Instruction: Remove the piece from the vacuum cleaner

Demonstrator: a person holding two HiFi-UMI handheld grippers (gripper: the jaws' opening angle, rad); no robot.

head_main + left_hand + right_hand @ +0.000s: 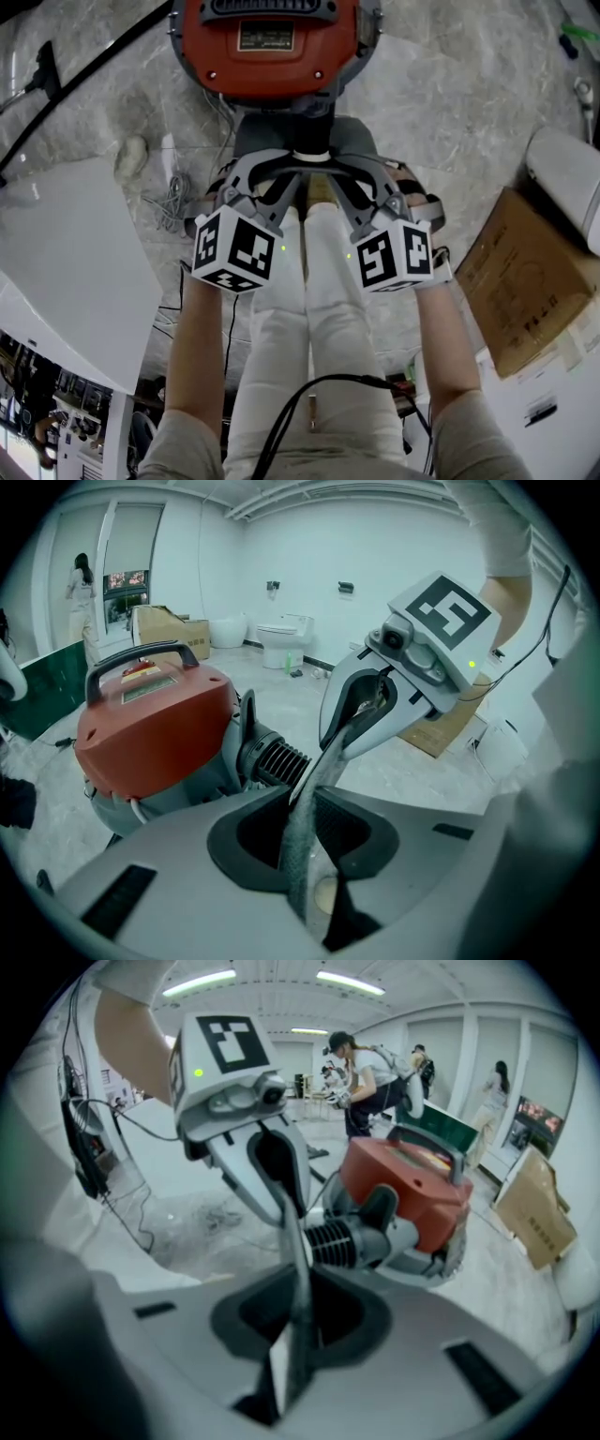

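The red vacuum cleaner [267,42] stands on the floor ahead of me. A grey connector piece [309,131] with a black ribbed collar [274,761] sticks out of its front. My left gripper [292,167] and right gripper [328,167] meet from either side at this piece, their thin fingers closed against it. In the left gripper view the right gripper [375,700] crosses just above my own jaws [314,771]. The right gripper view shows the ribbed collar [342,1239] just right of its jaws [298,1241], with the left gripper [272,1166] reaching in from above. The contact points are hidden.
My legs in white trousers [309,309] lie below the grippers, crossed by a black cable [309,394]. A cardboard box [525,281] sits right, a white panel [66,262] left, with loose cords [169,202] and a black hose [75,103]. People [361,1077] stand behind.
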